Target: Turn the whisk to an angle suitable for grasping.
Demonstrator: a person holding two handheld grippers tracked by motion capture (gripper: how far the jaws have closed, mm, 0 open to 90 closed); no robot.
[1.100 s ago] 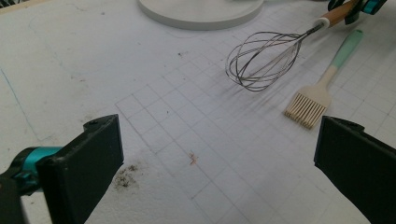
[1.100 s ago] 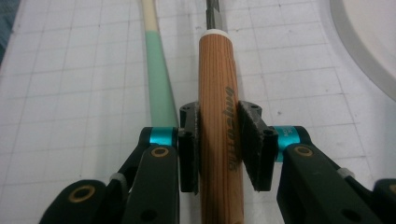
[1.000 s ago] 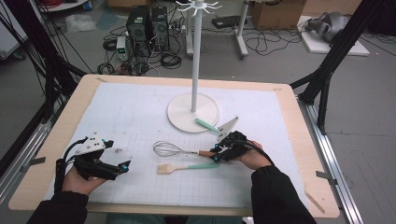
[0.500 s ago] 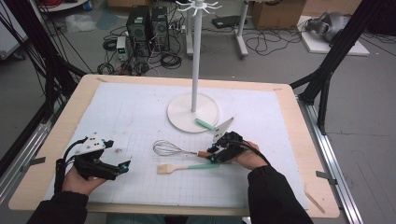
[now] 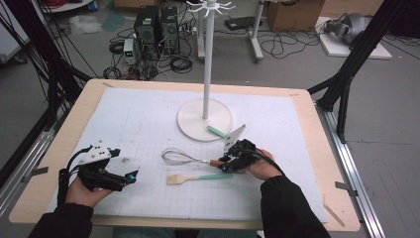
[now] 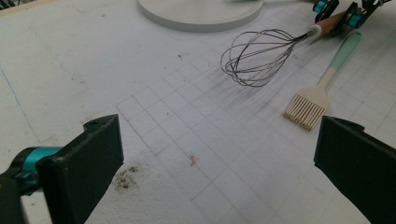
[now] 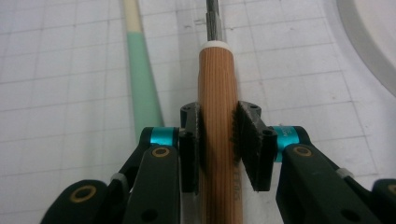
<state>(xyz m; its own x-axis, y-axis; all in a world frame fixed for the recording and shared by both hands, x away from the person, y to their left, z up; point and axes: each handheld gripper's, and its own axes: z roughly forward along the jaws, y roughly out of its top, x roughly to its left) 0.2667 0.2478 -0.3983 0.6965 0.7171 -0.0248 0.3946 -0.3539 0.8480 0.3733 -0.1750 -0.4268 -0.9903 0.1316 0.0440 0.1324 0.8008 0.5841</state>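
— How many utensils on the tabletop [image 5: 148,109]?
— Three: one whisk [image 5: 179,157], one pastry brush [image 5: 198,177], one spatula [image 5: 228,135] against the single stand [image 5: 205,119].
— And the grippers?
— Two. The right gripper [image 7: 218,140] has just been closing; its fingers [image 7: 247,135] clamp the whisk's wooden handle. The left gripper [image 6: 215,158] rests apart, fingers spread wide, holding nothing.

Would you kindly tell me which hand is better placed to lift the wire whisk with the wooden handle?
Right. The right gripper has its jaws on either side of the wire whisk's wooden handle, pads at the wood. The left gripper sits open, apart from the whisk.
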